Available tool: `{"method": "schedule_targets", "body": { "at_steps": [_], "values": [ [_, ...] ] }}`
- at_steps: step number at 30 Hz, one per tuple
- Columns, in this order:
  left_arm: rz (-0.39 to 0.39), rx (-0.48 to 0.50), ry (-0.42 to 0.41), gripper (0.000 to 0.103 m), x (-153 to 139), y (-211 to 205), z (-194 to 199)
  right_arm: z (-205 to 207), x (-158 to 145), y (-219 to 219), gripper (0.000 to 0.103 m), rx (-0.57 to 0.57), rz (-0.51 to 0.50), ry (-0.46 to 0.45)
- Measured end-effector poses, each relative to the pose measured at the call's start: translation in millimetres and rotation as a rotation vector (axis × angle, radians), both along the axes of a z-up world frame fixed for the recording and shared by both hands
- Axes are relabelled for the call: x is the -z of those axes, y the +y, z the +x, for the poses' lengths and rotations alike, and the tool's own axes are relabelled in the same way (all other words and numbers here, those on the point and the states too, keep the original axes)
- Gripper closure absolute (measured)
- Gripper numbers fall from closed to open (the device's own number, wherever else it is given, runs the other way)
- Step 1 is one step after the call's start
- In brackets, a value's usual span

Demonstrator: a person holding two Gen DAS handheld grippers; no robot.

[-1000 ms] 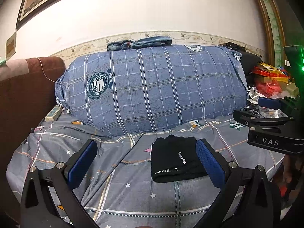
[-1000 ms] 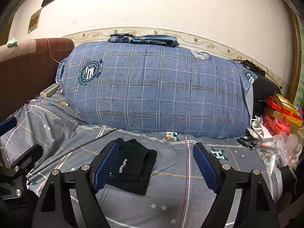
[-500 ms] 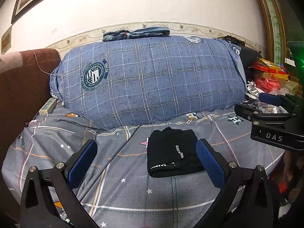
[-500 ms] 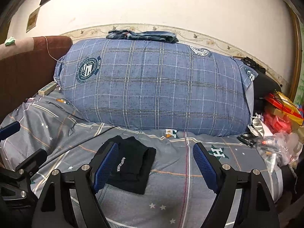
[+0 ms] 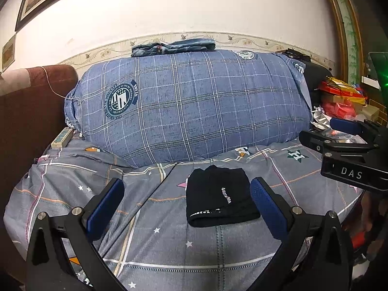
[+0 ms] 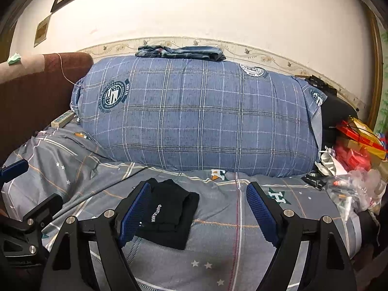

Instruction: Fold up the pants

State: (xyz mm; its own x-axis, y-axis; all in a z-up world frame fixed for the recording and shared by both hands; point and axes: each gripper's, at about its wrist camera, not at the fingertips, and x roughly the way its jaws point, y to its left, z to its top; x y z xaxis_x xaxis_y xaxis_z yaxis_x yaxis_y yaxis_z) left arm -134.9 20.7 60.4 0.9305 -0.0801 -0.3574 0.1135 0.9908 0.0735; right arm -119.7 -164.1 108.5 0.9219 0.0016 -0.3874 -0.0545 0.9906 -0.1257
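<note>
The black pants (image 5: pixel 219 197) lie folded into a compact rectangle with white lettering on the grey star-print bed sheet (image 5: pixel 155 242). My left gripper (image 5: pixel 186 206) hovers above the sheet, open, with the bundle just beyond its right pad and nothing between the pads. In the right wrist view the same folded pants (image 6: pixel 169 214) lie behind the left pad of my right gripper (image 6: pixel 197 213), which is open and holds nothing. The right gripper's body (image 5: pixel 349 155) shows at the right edge of the left wrist view.
A big blue plaid pillow (image 5: pixel 194 106) fills the back of the bed, with folded jeans (image 5: pixel 173 47) on top. A brown headboard (image 5: pixel 29 111) is at left. Red bags and plastic clutter (image 6: pixel 354 160) crowd the right side. A power strip (image 5: pixel 61 137) lies by the pillow.
Both views shift slightly; the folded pants stay still on the sheet. Both grippers stay open and empty.
</note>
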Motion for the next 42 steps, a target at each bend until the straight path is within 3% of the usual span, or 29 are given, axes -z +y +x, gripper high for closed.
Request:
{"method": "schedule_targets", "body": {
  "at_steps": [20, 42],
  "values": [
    [0.003, 0.01, -0.029, 0.0, -9, -4, -17, -25, -15, 3, 0.02, -0.016, 0.011, -0.058],
    [0.019, 0.017, -0.019, 0.0, -8, -13, -16, -22, -8, -2, 0.019, -0.021, 0.038, -0.052]
  ]
}}
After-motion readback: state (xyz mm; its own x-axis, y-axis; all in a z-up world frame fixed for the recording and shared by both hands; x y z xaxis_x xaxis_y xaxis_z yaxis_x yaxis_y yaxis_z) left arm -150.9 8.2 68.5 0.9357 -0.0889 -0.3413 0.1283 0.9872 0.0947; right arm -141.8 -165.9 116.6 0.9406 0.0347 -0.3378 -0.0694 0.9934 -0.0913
